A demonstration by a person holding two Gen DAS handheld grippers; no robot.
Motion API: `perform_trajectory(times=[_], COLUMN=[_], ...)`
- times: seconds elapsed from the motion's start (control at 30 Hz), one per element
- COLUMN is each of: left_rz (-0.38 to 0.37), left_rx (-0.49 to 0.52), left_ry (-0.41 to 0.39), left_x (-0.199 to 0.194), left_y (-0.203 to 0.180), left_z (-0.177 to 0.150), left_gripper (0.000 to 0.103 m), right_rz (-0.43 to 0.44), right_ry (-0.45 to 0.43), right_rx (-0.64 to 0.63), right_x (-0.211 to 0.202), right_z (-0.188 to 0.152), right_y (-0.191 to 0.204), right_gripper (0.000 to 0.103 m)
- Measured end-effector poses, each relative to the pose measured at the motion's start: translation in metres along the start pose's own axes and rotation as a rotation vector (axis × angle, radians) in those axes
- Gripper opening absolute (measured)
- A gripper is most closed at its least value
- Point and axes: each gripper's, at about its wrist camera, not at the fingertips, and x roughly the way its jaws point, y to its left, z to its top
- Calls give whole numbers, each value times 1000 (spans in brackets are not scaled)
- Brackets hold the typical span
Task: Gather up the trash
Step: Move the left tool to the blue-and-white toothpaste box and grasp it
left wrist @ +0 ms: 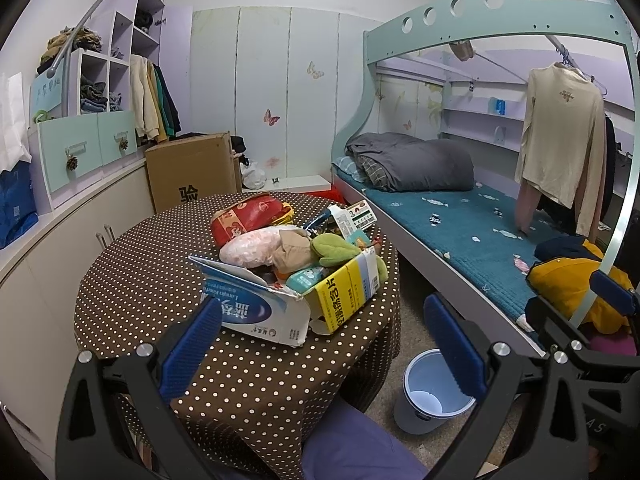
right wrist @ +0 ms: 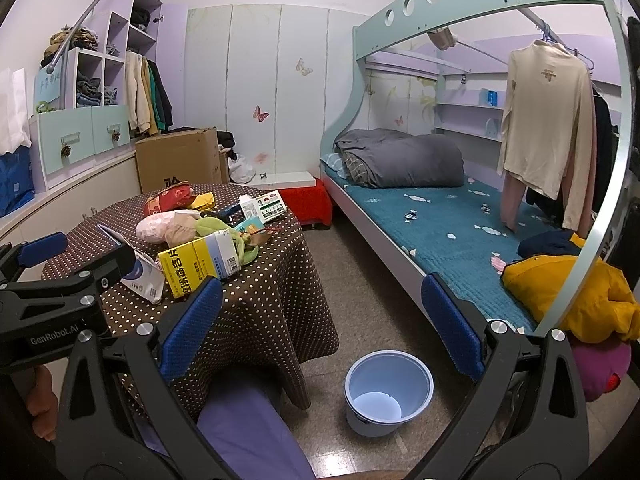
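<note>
I am holding my left gripper (left wrist: 320,344) with its 2 blue pads spread wide and nothing between them, hanging just short of the heap of trash (left wrist: 296,252) on the round table (left wrist: 152,264) with the brown dotted cloth; my right gripper (right wrist: 320,328) is likewise gaping, gripping nothing, and pointing more toward the floor between the table and the bed (right wrist: 452,236); the trash is sitting on the near half of the tabletop, and my left view is showing it close up: a torn blue and white box (left wrist: 256,304) lying nearest my left pad, a yellow carton (left wrist: 348,292) just beside it, a pink bag (left wrist: 252,248), a red packet (left wrist: 248,216) at the back, a green plush thing (left wrist: 332,250) and a small teal packet (left wrist: 306,278) tucked against the carton; my right view is seeing the same heap from farther off and from the side, with the yellow carton (right wrist: 200,264) facing me and a white box with a green label (right wrist: 266,206) lying toward the far edge; that view is also giving the whole grey bin (right wrist: 388,392) standing on the floor, apart from the table and near the bed, while my left view is catching the bin (left wrist: 432,392) partly behind my right-hand pad; each view is showing the other gripper at its edge; a brown cardboard box (right wrist: 180,160) is standing behind the table.
</note>
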Motion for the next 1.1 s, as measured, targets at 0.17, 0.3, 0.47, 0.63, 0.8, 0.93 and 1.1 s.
perform_trajectory(times=[0.17, 0.3, 0.47, 0.63, 0.8, 0.93, 1.1], left_rz=[6, 12, 23, 39, 55, 52, 31], left_rx=[-10, -25, -49, -77, -108, -140, -192], left_ry=[23, 48, 80, 108, 143, 168, 186], left_x=[10, 20, 33, 46, 60, 71, 83], left_y=[7, 17, 31, 47, 63, 78, 97], left_z=[-2, -4, -7, -10, -14, -19, -20], left_gripper=[99, 99, 99, 99, 99, 99, 99], right_rz=[13, 33, 60, 87, 127, 138, 144], right_ry=[28, 56, 92, 130, 174, 196, 228], right_rx=[-9, -15, -21, -38, -50, -71, -107], right_x=[11, 22, 36, 54, 74, 88, 105], right_z=[0, 0, 0, -2, -3, -5, -6], right_y=[6, 12, 21, 34, 48, 60, 75], right_gripper=[98, 98, 98, 98, 98, 98, 98])
